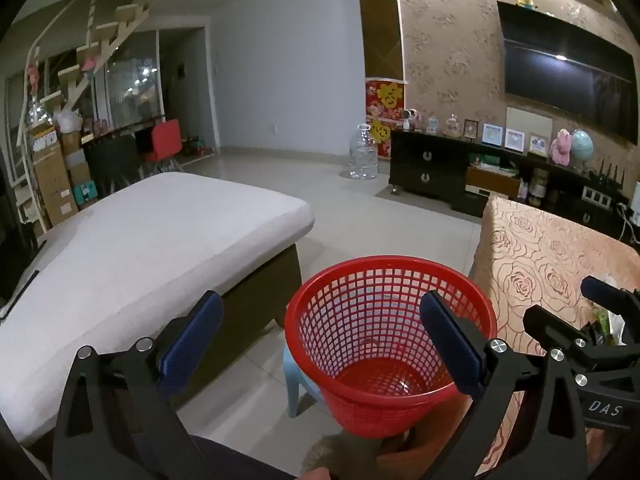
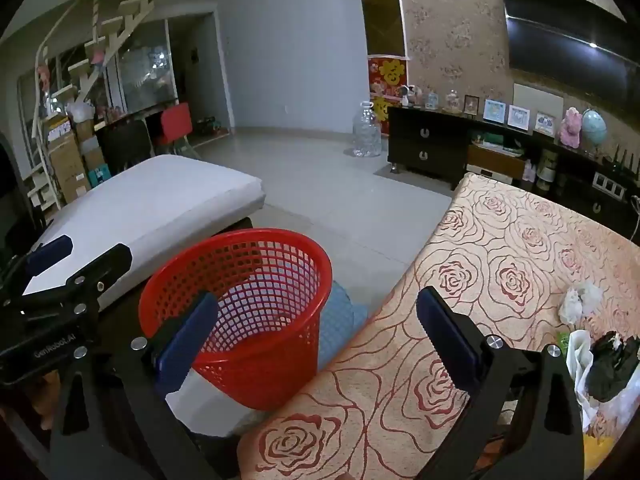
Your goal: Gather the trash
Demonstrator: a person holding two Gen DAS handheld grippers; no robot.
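A red mesh waste basket (image 1: 384,320) (image 2: 248,312) stands on a small blue stool (image 1: 298,380) between a white cushioned seat and a table with a rose-patterned cloth (image 2: 500,280). My left gripper (image 1: 320,348) hovers open above the basket, with nothing between its blue pads. My right gripper (image 2: 316,344) is open too, over the near edge of the cloth and the basket's right side. Trash lies at the right of the table: a crumpled white wad (image 2: 580,298), a black crumpled bag (image 2: 612,364) on white plastic, and green and yellow scraps. The basket looks empty.
A white cushioned seat (image 1: 140,248) lies to the left. A dark TV cabinet (image 1: 460,176) with frames and ornaments stands beyond the table. A clear water jug (image 1: 363,154) sits on the tiled floor. Boxes and chairs stand far left under a staircase.
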